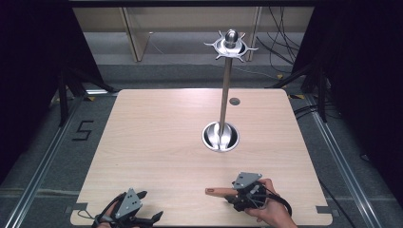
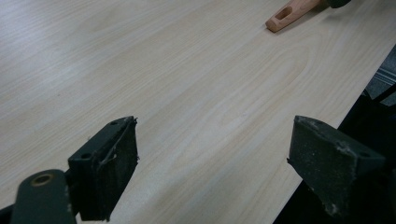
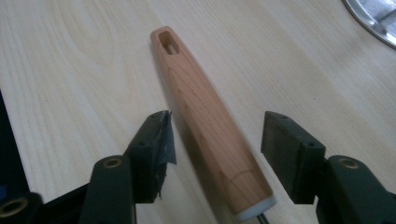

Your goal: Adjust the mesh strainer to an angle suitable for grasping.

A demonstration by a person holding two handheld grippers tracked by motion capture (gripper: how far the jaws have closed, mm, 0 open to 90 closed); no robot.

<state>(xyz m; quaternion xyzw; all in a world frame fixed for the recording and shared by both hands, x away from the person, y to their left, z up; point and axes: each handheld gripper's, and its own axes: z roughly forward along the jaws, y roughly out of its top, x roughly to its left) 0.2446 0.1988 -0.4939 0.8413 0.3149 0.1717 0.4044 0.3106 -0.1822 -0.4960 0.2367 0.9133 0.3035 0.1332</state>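
Left claw [image 1: 142, 219] sits at the near-left edge of the surface [image 1: 157, 137], spread wide with nothing between the jaws, idle, well apart from the work. Moving right: wooden handle [image 3: 205, 121] lies flat on the surface near the front edge, its slotted tip pointing left, its white-capped butt end toward the right hand [image 1: 271, 209]. Right claw [image 1: 237, 194] straddles the handle near the butt end, jaws part-closed on either side; in the right gripper view gaps show between both pads and the wood, so no pinch yet. Further back and right of centre stands the metal stand [image 1: 223, 95], a round base with a tall post and a hooked ring on top, nothing hanging from it. Progress: approach looks done, grasp only starting; closing, lifting and probably taking the tool to the stand all remain.
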